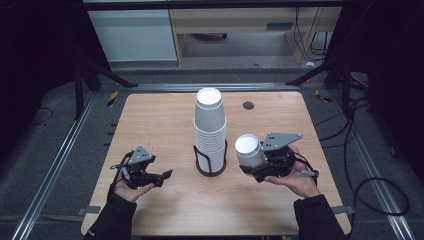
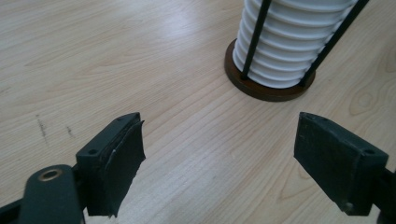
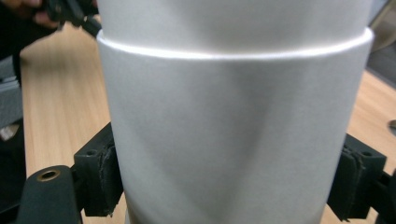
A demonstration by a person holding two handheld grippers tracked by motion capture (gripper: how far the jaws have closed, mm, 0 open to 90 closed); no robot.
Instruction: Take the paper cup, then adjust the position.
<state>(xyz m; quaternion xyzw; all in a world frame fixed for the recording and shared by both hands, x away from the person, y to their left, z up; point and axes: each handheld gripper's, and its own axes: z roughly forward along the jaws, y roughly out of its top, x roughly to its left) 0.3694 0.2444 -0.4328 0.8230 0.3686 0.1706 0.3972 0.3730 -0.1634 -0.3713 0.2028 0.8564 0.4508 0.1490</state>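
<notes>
**Bench state: one cup held clear of the stack**

Surface: light wood-grain table with rounded corners, a small dark round disc near its far edge. Faint dark scuffs on the wood near the left gripper. Dark floor with metal rails either side; cables trail at the right; pale furniture stands beyond the table.

Centre of table: tall stack of white paper cups upright in a wire holder on a round brown base.

Right gripper: jaws pressed on both sides of a single white paper cup, wall slightly dented between the pads; cup is just right of the stack, apart from it.

Left gripper: jaws spread wide, nothing between them, bare wood below, well left of the holder.
</notes>
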